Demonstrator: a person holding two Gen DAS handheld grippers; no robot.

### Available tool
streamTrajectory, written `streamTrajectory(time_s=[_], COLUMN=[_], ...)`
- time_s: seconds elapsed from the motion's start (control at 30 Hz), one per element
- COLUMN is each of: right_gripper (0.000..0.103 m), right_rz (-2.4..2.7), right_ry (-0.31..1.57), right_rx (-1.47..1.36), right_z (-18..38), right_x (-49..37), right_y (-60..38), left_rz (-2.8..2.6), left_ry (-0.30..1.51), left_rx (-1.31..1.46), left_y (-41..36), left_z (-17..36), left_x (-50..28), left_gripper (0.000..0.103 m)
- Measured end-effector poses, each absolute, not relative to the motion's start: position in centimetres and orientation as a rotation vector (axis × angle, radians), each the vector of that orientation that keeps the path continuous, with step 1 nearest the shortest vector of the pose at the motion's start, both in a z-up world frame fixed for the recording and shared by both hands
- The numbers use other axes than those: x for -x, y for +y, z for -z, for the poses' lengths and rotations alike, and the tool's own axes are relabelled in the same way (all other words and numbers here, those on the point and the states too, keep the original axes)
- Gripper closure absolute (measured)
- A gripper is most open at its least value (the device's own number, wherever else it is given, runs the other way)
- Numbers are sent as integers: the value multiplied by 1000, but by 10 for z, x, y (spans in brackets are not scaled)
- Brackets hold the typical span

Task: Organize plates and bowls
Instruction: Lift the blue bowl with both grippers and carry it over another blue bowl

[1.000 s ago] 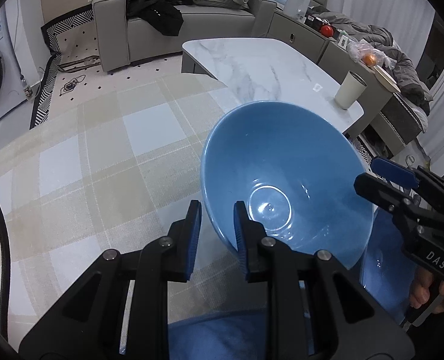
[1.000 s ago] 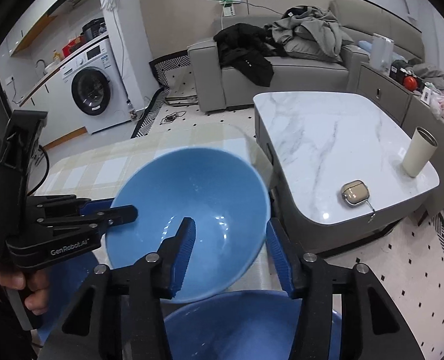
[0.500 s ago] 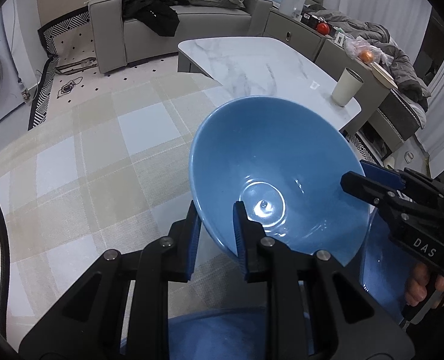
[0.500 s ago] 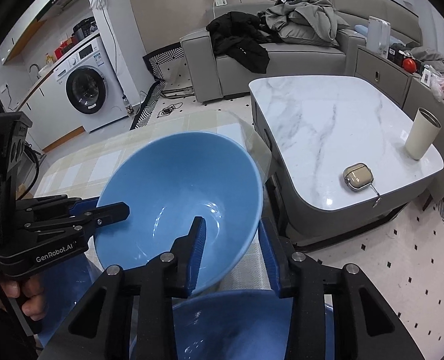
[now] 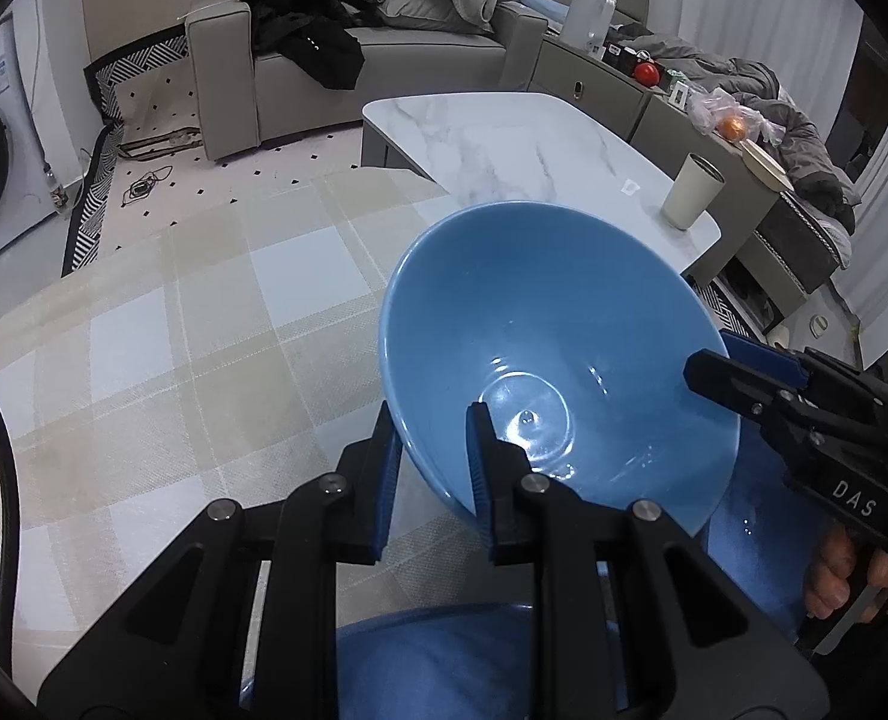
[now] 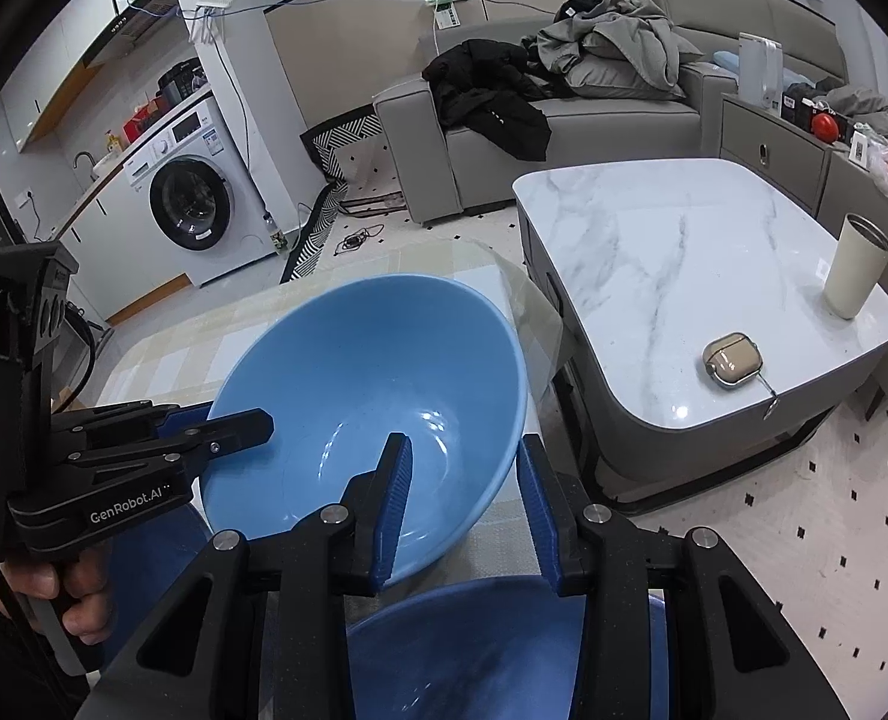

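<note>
1. Left tool (image 5: 431, 420) is clamped on the near rim of the blue bowl (image 5: 540, 324), one finger inside and one outside.
2. Right tool (image 6: 462, 456) straddles the opposite rim. Its jaws have just been closing in, but I can't tell if the pads bite yet.
3. The bowl hangs tilted between both tools, above the checked worktop (image 5: 174, 330).
4. I'd confirm the right grip, level the bowl, then lower it slowly onto the blue dish (image 6: 504, 648) right under the tools.
5. Only the right view shows the earbud case (image 6: 732, 360) and the hand (image 6: 78, 594) on the left tool.
</note>
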State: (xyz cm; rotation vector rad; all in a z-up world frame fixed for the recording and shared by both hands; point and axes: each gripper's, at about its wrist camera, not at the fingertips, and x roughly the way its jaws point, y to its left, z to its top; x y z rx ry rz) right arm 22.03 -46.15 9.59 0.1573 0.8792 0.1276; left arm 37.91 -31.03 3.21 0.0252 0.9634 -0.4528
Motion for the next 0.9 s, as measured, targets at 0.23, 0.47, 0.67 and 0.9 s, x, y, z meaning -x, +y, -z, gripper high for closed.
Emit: streamTrajectory(time_s=[0.23, 0.47, 0.67, 0.9], right_gripper=[65, 65, 65, 65], right_rz=[-132, -138, -157, -172], right_ry=[846, 802, 767, 734], right_rx=[-154, -134, -134, -134], right_z=[-110, -132, -152, -169], right_x=[-211, -194, -176, -154], right_y=[-460, -455, -448, -442], left_rz=[456, 453, 453, 452], left_ry=[928, 902, 876, 840], left_rx=[-23, -21, -13, -12], left_y=[-307, -302, -295, -289], left_z=[-55, -80, -100, -126], left_x=[-365, -343, -325, -295], left_gripper=[84, 84, 84, 84])
